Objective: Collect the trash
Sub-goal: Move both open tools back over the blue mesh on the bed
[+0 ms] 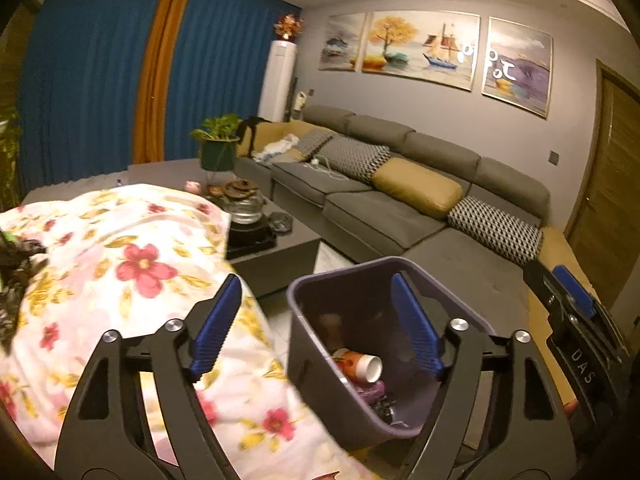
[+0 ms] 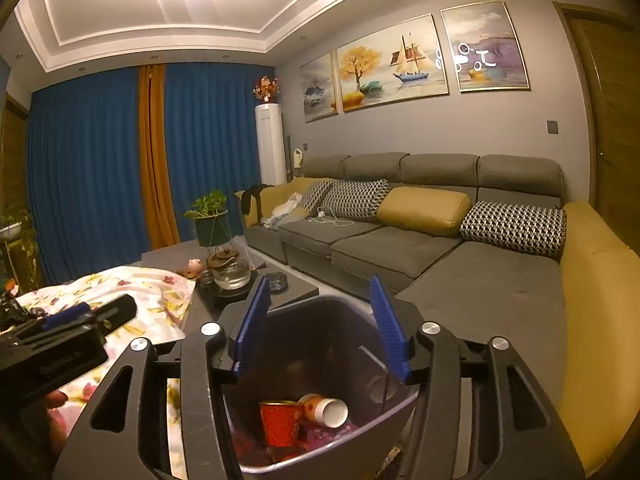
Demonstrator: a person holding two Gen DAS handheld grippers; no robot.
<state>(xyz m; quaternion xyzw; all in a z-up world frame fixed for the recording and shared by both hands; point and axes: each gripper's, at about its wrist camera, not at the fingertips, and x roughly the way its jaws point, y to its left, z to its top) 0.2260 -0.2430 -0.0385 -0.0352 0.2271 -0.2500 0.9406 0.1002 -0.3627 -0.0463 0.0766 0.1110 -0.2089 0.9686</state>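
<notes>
A grey-purple trash bin [image 1: 320,372] stands on the floor between the floral-covered table and the sofa. Inside lie a white-mouthed cup [image 1: 370,366] and dark wrappers. My left gripper [image 1: 314,286] is open above the bin's near-left rim, with nothing between its blue pads. In the right wrist view the bin [image 2: 356,344] sits directly below my right gripper [image 2: 319,292], which is open and empty. A red cup [image 2: 280,424] and the white-mouthed cup [image 2: 328,410] rest at the bottom. Each gripper shows at the edge of the other's view: the right gripper [image 1: 572,300] and the left gripper [image 2: 80,320].
A floral cloth [image 1: 132,264] covers the table at left, with dark crumpled material [image 1: 16,264] at its far-left edge. Behind it are a tea set [image 1: 244,204] on a dark coffee table and a potted plant [image 1: 218,144]. A grey sofa [image 1: 400,208] fills the right.
</notes>
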